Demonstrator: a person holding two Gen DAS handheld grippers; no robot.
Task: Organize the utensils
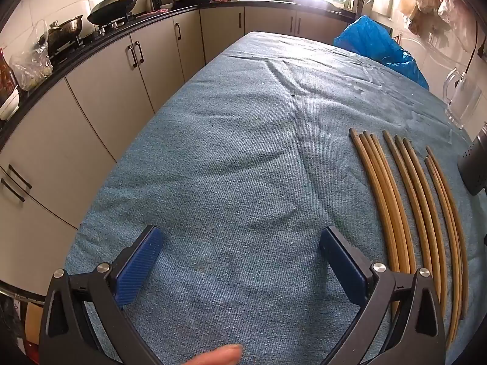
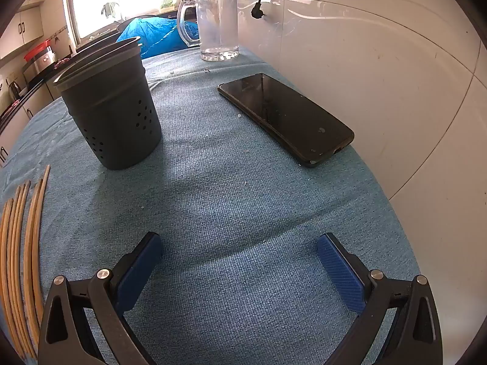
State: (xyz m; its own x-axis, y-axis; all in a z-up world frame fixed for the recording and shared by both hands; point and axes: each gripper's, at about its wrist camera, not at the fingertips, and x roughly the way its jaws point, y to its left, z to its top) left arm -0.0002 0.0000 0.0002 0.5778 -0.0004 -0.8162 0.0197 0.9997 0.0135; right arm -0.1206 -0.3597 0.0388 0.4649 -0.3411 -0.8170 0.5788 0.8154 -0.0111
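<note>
Several wooden chopsticks [image 1: 408,200] lie side by side on the blue cloth, right of my left gripper [image 1: 240,243]. That gripper hovers over bare cloth, jaws wide open and empty. In the right wrist view the same chopsticks [image 2: 21,243] lie at the left edge. A dark perforated utensil holder [image 2: 112,109] stands upright beyond them; its side also shows at the right edge of the left wrist view as the holder [image 1: 474,164]. My right gripper [image 2: 240,246] is open with nothing between its fingers, over the cloth in front of the holder.
A black phone [image 2: 286,115] lies near the white wall. A clear glass mug [image 2: 216,21] stands at the back, beside a blue plastic bag [image 1: 374,42]. Kitchen cabinets [image 1: 115,85] and a stove with pans run along the left. A fingertip [image 1: 219,357] shows at the bottom.
</note>
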